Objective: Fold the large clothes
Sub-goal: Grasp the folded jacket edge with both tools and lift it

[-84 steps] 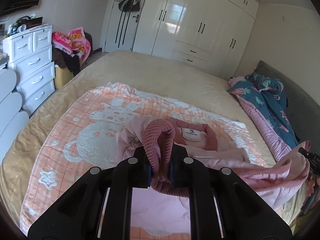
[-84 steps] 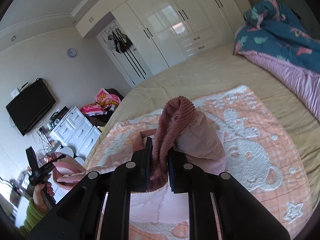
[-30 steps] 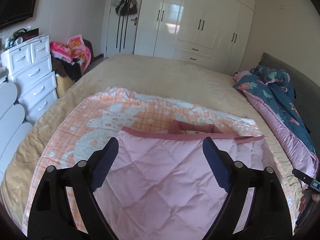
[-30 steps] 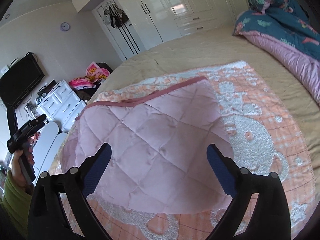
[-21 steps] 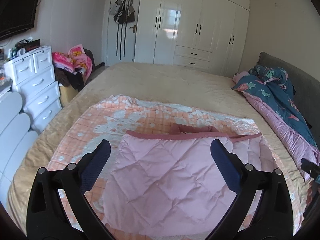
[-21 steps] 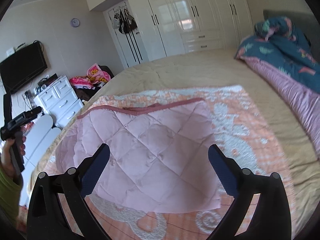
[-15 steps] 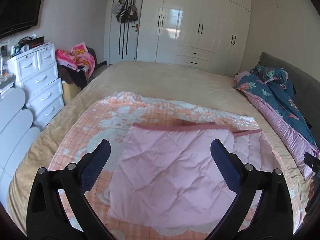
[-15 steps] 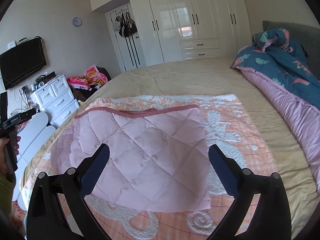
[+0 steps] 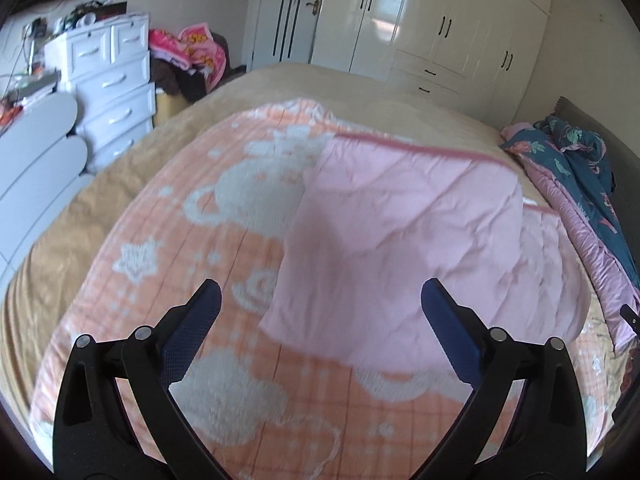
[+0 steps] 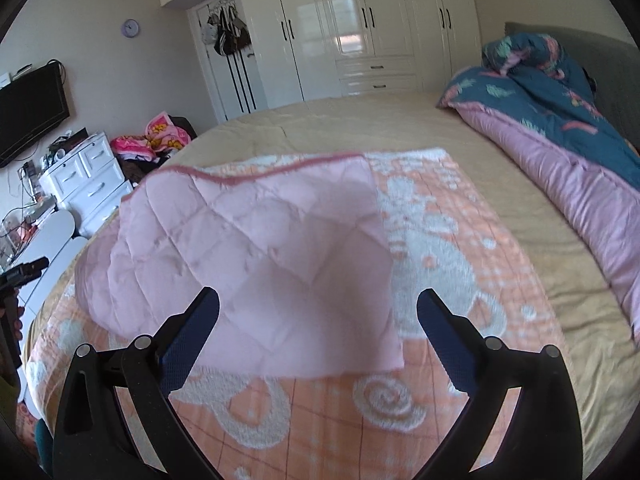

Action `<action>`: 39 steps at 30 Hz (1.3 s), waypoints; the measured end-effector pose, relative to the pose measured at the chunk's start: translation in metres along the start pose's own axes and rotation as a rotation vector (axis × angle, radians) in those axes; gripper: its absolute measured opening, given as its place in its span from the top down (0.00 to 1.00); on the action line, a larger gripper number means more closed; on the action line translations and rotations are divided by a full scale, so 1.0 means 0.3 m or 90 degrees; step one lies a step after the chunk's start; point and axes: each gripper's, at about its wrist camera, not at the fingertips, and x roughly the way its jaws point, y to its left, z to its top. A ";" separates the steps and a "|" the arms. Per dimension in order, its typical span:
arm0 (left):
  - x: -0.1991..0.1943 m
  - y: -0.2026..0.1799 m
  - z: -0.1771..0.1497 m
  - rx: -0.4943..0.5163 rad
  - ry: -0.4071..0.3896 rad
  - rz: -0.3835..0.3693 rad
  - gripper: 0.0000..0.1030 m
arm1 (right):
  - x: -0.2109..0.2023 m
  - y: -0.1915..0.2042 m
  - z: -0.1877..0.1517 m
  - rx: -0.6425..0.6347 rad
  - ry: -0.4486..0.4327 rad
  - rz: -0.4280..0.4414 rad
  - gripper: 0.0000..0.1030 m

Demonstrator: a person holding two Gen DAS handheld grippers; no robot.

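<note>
a bed (image 10: pixel 360 124) carries an orange blanket (image 9: pixel 192 280) and a teal quilt (image 10: pixel 560 92); white drawers (image 9: pixel 116 92) and wardrobe (image 10: pixel 360 20) stand beyond.

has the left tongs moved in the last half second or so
Yes. The left tongs swung left and dipped: the white wardrobe slid right and up in the left wrist view, and the pink quilted jacket now sits right of centre.

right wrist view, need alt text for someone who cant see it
A folded pink quilted jacket lies on an orange bear-patterned blanket spread over a beige bed. The right gripper hangs open above its near edge, holding nothing.
</note>
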 end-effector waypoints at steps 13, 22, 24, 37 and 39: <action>0.131 0.064 -0.057 -0.056 0.042 -0.043 0.09 | 0.122 -0.044 -0.066 0.005 0.036 -0.037 0.04; 0.303 0.025 0.050 -0.035 0.068 -0.050 0.09 | 0.326 -0.089 0.055 -0.015 0.071 -0.059 0.04; 0.336 0.014 0.053 -0.029 0.078 -0.049 0.09 | 0.367 -0.101 0.068 -0.011 0.078 -0.055 0.04; 0.302 -0.099 0.138 0.044 -0.002 -0.053 0.89 | 0.379 -0.043 0.175 -0.059 0.044 -0.006 0.85; 0.280 -0.114 0.181 0.053 -0.026 -0.052 0.89 | 0.351 -0.036 0.227 -0.046 0.026 -0.003 0.86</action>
